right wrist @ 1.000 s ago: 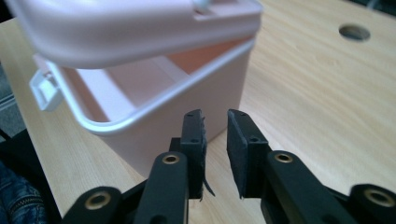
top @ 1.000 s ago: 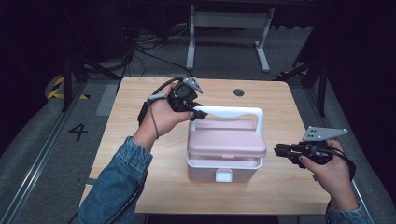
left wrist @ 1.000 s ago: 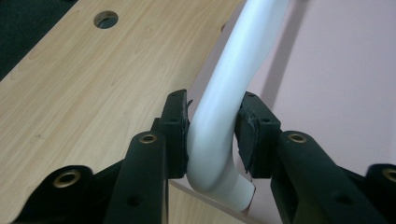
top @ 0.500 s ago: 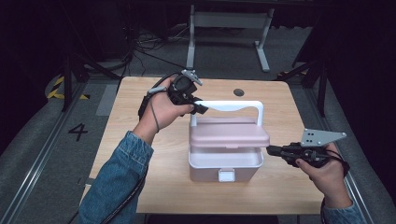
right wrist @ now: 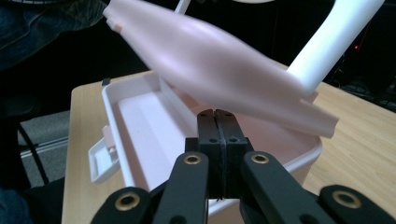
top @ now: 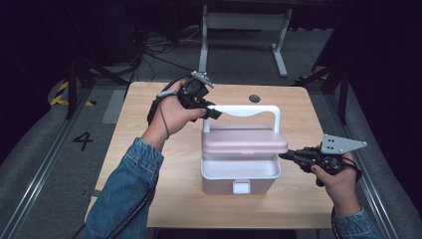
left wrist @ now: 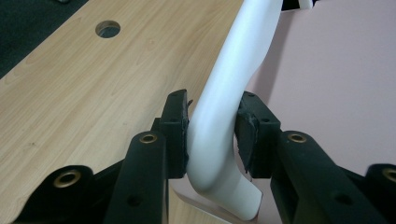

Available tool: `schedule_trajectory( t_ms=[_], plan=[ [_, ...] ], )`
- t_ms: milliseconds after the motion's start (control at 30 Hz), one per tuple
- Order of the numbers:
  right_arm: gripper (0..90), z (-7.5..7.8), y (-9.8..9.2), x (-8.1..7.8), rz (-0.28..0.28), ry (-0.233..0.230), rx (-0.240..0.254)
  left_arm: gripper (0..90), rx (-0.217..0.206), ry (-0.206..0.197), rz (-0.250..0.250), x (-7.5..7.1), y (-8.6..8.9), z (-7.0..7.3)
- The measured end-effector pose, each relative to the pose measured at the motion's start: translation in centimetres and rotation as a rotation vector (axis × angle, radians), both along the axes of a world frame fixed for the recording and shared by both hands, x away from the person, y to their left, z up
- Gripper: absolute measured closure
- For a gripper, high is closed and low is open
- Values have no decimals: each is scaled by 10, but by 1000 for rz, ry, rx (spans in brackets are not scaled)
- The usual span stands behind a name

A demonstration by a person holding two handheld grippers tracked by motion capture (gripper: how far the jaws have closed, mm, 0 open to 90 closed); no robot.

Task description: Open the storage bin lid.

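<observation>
A pale wooden table [top: 149,114] stands on grey floor [top: 45,164]; behind, a metal frame [top: 244,22], perhaps a desk's, in darkness.

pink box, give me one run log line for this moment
left gripper: shut on white handle | right gripper: shut, empty, under edge of pink lid | lid: tilted up | box: on table, inside looks empty

A light wooden table [top: 149,129] occupies the centre of the high view, with a round cable hole [top: 255,98] near its far edge. A grey metal frame [top: 244,22] is seen at the upper centre. Yellow-black floor tape [top: 62,94] and a painted numeral "4" [top: 83,140] are noted at left.
</observation>
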State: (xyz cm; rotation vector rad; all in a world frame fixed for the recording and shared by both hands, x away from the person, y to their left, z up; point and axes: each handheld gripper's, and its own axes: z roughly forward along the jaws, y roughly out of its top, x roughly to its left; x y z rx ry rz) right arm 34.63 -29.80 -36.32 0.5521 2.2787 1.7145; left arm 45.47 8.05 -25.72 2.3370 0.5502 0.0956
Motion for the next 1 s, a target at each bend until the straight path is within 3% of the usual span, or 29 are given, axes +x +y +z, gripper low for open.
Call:
schedule_trajectory(
  t_ms=[267,300,367,467,500,700,1000],
  plan=[
    [900,0,3,4,-15,-10,27,646,-10,9,14,1,2,0],
    [900,0,3,5,-14,-9,28,610,-17,-2,42,1,3,0],
    [900,0,2,5,-12,-11,28,581,-14,-5,53,1,4,0],
    [900,1,3,6,-17,-11,26,411,-3,-19,94,0,9,-1],
    [900,1,3,6,-17,-11,26,411,7,-30,108,-2,12,-1],
    [900,4,3,8,-24,-6,29,340,13,-110,152,-26,39,-1],
    [900,10,7,15,-41,-22,56,326,26,-121,199,-57,79,-18]
  ],
)
